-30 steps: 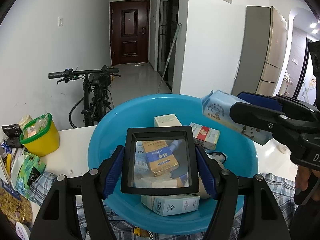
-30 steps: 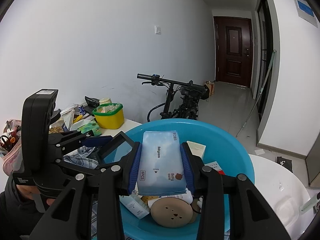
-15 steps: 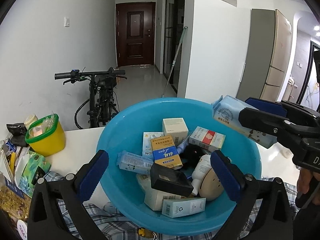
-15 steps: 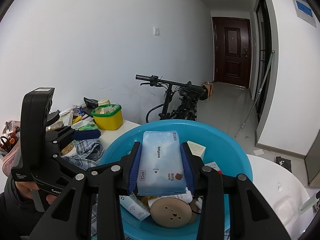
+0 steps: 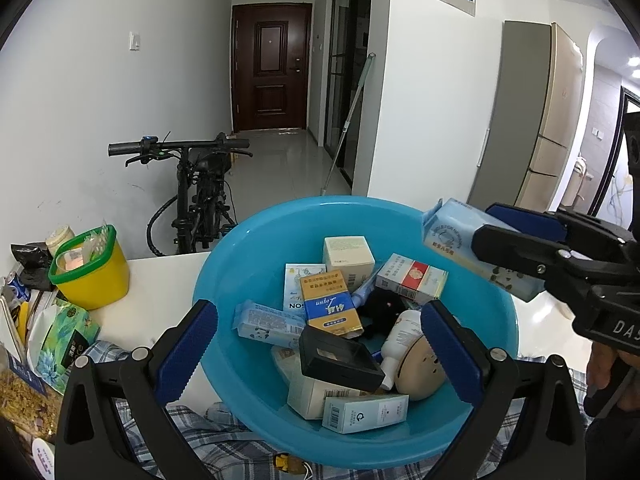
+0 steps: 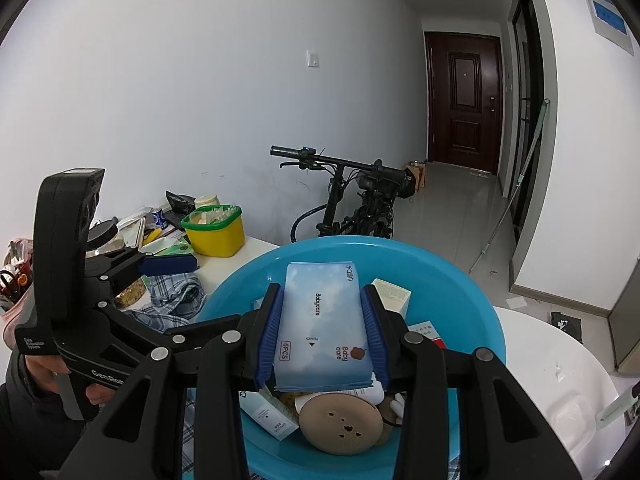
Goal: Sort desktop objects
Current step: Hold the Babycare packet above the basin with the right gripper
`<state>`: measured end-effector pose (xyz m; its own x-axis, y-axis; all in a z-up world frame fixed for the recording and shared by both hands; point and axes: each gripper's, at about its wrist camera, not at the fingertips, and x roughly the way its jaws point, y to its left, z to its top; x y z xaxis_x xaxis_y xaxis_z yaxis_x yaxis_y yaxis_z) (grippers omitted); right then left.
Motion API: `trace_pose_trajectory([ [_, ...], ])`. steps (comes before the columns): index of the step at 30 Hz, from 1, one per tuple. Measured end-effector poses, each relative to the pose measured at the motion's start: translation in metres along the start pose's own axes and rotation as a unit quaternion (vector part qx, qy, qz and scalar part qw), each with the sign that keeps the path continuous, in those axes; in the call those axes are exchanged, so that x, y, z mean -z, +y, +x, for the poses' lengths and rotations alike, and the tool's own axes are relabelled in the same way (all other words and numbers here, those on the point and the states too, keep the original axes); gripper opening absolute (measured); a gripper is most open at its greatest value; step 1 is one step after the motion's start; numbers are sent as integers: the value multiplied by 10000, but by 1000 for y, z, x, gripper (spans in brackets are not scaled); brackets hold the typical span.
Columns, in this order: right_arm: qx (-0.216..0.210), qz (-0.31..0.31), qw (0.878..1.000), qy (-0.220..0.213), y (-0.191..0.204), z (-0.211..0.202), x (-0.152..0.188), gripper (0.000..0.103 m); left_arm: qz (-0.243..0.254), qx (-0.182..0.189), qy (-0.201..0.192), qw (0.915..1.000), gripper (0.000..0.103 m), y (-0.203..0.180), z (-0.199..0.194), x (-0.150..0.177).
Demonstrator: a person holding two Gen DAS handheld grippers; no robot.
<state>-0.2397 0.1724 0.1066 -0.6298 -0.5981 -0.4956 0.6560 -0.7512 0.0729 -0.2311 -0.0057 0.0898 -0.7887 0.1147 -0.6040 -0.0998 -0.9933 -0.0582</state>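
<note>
right tool (image 6: 324,340): clamped on wipes pack (image 6: 322,328), held above basin (image 5: 224,264), likely for dropping in | left tool (image 5: 316,354): wide apart, empty, poised over basin rim; black box (image 5: 338,358) lies inside among cartons | both level, pointing forward | basin on counter (image 5: 160,276)

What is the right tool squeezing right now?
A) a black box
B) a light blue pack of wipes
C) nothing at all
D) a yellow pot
B: the right tool is shut on the light blue pack of wipes, its blue pads pressed against both sides, held above the blue basin.
</note>
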Motion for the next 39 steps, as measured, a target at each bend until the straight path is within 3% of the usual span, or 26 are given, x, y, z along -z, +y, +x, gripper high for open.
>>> trace_pose_trajectory([
  [39,23,-64,9999,134,1,6,5,38,92,3,54,9999,103,-3,-3,1],
])
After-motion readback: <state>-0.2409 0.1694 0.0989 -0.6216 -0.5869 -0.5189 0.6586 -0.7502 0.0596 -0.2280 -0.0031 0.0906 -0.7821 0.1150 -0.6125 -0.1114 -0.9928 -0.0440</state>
